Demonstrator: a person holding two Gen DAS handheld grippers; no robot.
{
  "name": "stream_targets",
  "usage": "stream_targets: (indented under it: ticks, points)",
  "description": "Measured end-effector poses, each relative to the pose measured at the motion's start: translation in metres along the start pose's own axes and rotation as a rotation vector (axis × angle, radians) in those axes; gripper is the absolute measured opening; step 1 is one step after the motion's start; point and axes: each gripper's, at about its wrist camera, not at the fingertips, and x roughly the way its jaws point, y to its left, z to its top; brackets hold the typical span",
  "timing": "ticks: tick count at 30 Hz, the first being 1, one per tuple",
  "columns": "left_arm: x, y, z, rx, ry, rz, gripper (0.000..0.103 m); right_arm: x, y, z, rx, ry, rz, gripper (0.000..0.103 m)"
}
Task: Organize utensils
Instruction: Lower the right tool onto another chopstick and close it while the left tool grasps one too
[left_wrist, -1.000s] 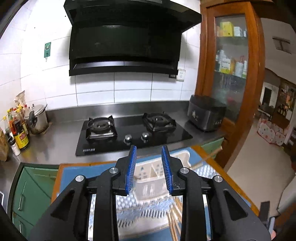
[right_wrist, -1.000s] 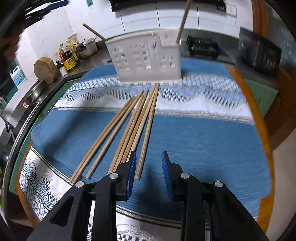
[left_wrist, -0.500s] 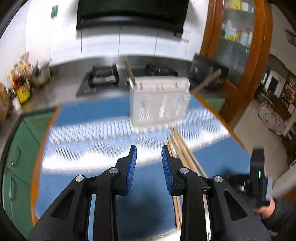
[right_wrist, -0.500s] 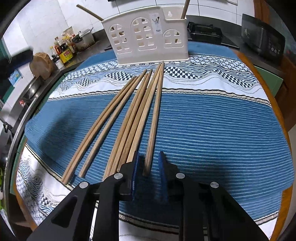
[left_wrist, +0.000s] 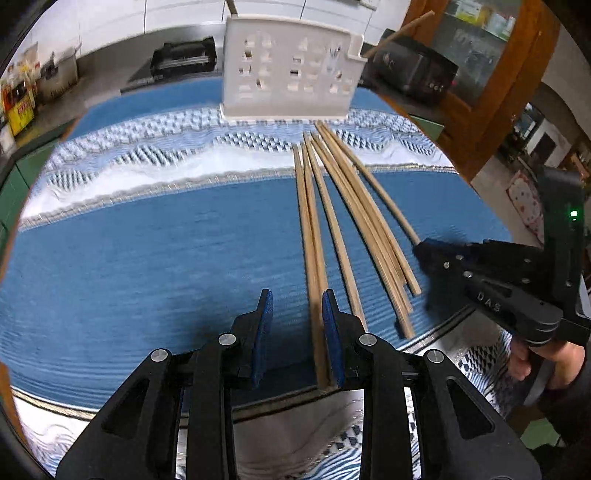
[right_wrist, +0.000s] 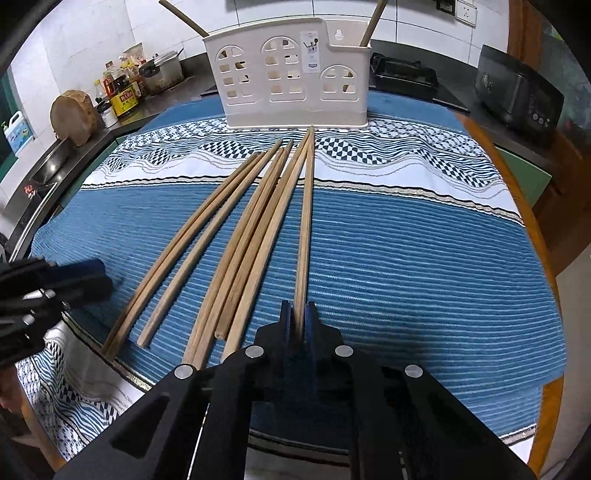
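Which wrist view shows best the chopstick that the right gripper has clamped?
The right wrist view: the right gripper is shut on the rightmost chopstick, visible along its whole length up to the white holder. The left wrist view shows it from the side, its near end hidden by that gripper.

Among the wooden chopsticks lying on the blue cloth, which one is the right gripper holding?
The rightmost wooden chopstick, lying apart from the bundle and pointing at the white plastic holder. The right gripper is shut on its near end; the others lie free.

Blue patterned cloth covers table; chopsticks and white utensil holder on it.
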Motion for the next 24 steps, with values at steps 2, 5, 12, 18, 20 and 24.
stream_targets:
  ticks: [2,5,12,18,20,24]
  points:
    - [0.005,-0.002,-0.003,0.006,0.010,0.010,0.028,-0.001,-0.002,-0.002,0.002,0.000,-0.006,0.007]
    - [0.013,0.000,-0.005,-0.012,0.023,0.013,0.027,-0.004,-0.006,-0.003,0.011,-0.003,-0.009,0.007]
    - [0.017,-0.004,-0.005,-0.007,0.024,0.011,0.027,-0.007,-0.011,-0.006,0.029,-0.005,-0.013,0.007]
    - [0.018,-0.009,-0.006,0.007,0.012,0.063,0.026,-0.008,-0.010,-0.007,0.031,-0.004,-0.010,0.007]
    - [0.017,-0.011,-0.006,0.021,0.010,0.081,0.026,-0.008,-0.011,-0.007,0.032,-0.004,-0.009,0.007]
    - [0.018,-0.015,-0.007,0.010,0.005,0.085,0.026,-0.008,-0.011,-0.008,0.039,-0.003,-0.008,0.007]
